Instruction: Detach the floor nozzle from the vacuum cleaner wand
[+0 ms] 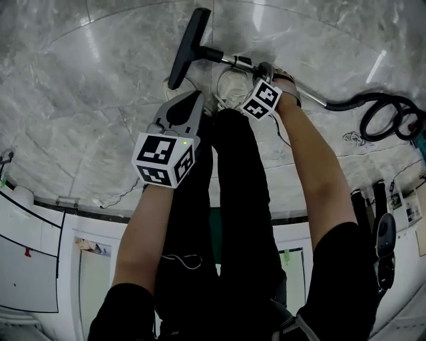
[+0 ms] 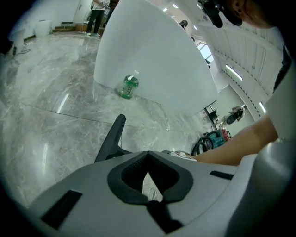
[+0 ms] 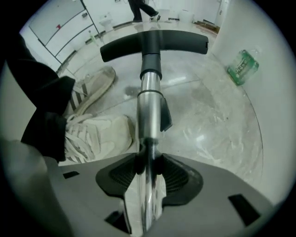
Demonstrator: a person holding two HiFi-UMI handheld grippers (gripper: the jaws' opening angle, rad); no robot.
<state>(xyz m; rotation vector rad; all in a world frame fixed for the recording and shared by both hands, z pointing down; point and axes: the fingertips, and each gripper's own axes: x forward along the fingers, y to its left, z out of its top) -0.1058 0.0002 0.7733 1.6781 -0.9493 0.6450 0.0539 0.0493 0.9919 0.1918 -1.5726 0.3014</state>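
**A:** First entry?

**B:** Right tongs [image 3: 148, 159]. The jaws are closed onto the wand [image 3: 149, 99], with dark ribbed pads touching the shiny metal tube on both sides.

**A:** And beyond the jaws?

**B:** The wand runs straight away to a black collar, then to the floor nozzle [image 3: 155, 44], a black crossbar set square to the tube. A dark clip [image 3: 165, 115] sits on the tube's right side.

**A:** Surroundings?

**B:** A grey marble floor [image 3: 217, 120]. Left of the wand are two pale laced shoes [image 3: 99, 134], the farther one dark-striped, below a black trouser leg [image 3: 41, 106]. To the right, a green bottle [image 3: 242, 66] sits beside a white wall [image 3: 263, 41]. Far off, a person's legs [image 3: 141, 7] can be seen.
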